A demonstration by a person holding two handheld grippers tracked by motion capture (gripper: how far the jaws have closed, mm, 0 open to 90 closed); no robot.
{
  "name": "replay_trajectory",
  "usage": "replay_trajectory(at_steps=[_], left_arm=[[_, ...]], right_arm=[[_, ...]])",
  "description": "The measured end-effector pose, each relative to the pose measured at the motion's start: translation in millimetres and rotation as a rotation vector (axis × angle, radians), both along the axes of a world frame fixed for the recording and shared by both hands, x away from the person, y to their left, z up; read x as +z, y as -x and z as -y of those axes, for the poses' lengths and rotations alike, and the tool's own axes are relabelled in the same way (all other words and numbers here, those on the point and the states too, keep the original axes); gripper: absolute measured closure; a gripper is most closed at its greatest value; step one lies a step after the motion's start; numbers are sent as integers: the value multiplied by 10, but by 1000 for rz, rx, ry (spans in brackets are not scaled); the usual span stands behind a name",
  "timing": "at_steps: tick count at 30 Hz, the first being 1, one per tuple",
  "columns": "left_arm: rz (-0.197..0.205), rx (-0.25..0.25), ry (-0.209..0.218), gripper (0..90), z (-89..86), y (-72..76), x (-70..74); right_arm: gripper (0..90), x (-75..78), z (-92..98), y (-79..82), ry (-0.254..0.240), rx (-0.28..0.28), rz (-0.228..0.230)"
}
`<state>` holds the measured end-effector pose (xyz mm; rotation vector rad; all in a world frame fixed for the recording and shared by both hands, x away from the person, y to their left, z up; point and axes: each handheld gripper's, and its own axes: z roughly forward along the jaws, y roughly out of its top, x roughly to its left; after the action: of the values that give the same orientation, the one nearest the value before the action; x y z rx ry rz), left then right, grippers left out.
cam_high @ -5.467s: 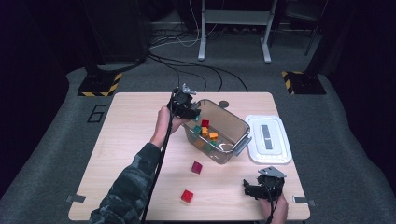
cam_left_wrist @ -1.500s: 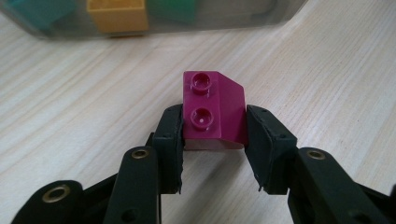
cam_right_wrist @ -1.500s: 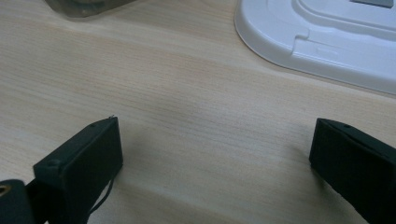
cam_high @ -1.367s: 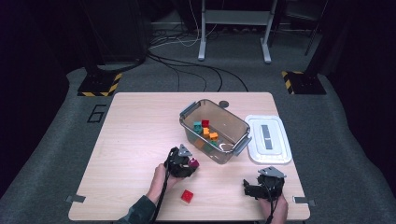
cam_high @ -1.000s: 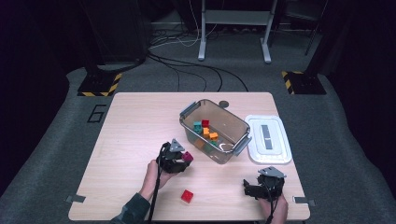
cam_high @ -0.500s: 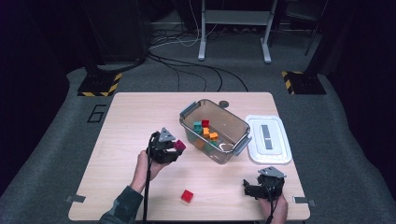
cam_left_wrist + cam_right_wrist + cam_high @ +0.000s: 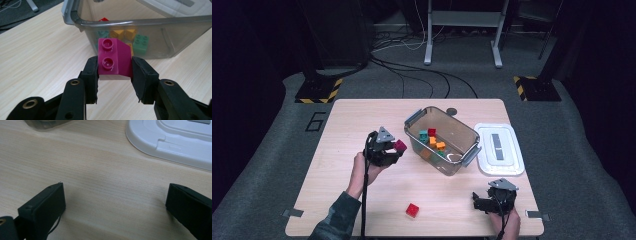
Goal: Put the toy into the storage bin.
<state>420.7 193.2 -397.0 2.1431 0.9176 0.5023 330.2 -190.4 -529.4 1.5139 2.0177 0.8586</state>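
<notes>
1. Nearest the bin, on its left: left hand-held gripper clamped on a magenta brick, pads pressing its two side faces, studs up and a sloped face toward the bin. Brick gripped at its lower half only, upper part standing clear of the pads.
2. Risk, as a judgement: with a sloped face and a shallow hold, possible twist or slip out of the pads on the way over the bin wall; a knock of the brick against the grey rim likely to lever it loose and drop it on the worktop outside the bin.
3. Brick just short of the bin's near wall and about level with the rim, not yet over the opening; teal, orange and red bricks visible inside through the clear wall.
4. Farther from the bin, toward the near worktop edge: a red brick lying loose, well apart from both grippers.
5. Beyond the bin's right side, near the white lid: right hand-held gripper spread wide, nothing between its jaws, resting low over bare worktop.
</notes>
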Motion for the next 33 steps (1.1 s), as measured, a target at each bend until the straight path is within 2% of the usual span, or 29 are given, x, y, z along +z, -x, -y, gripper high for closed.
replay_trajectory(at_steps=[15, 25, 29, 33], left_arm=[[66, 11, -12, 586, -31, -167, 350], [106, 7, -10, 586, 62, -285, 585], [123, -6, -34, 585, 107, -334, 666], [130, -4, -38, 585, 162, -400, 724]], right_arm=[[15, 0, 1, 0, 1, 0, 1], [15, 0, 1, 0, 1, 1, 0], [15, 0, 1, 0, 1, 0, 1], [15, 0, 1, 0, 1, 1, 1]])
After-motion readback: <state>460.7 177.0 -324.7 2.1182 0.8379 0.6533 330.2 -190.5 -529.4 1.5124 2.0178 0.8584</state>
